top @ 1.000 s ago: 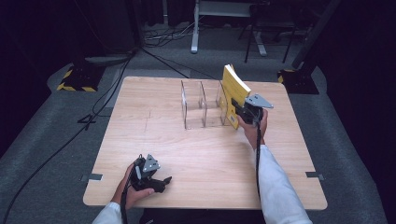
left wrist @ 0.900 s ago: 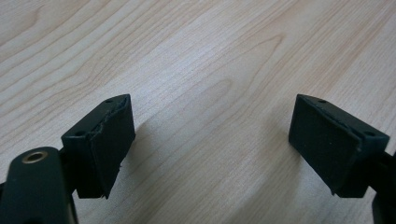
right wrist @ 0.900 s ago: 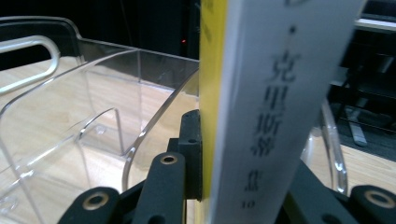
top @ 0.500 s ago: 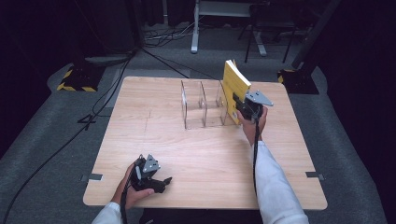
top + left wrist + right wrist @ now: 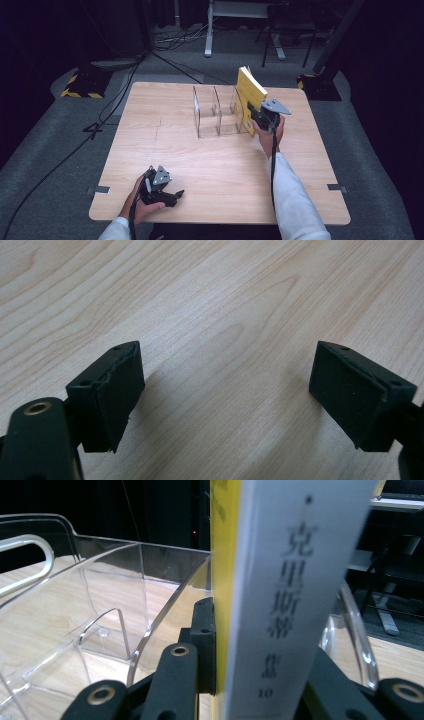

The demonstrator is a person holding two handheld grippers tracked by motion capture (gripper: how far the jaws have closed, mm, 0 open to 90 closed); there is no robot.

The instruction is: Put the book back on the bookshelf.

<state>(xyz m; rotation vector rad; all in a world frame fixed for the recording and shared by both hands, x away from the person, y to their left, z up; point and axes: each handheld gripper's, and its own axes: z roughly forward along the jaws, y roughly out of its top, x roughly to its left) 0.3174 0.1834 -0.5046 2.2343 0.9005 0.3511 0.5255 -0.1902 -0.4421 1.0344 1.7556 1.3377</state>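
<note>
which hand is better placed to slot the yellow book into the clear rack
Right. The right tool is shut on the book, upright beside the rack. The left tool rests open near the table front edge, far from both.

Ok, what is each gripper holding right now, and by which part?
The right gripper clamps the yellow book upright by its lower spine edge, beside the clear rack. The left gripper is open over the table, holding nothing.
</note>
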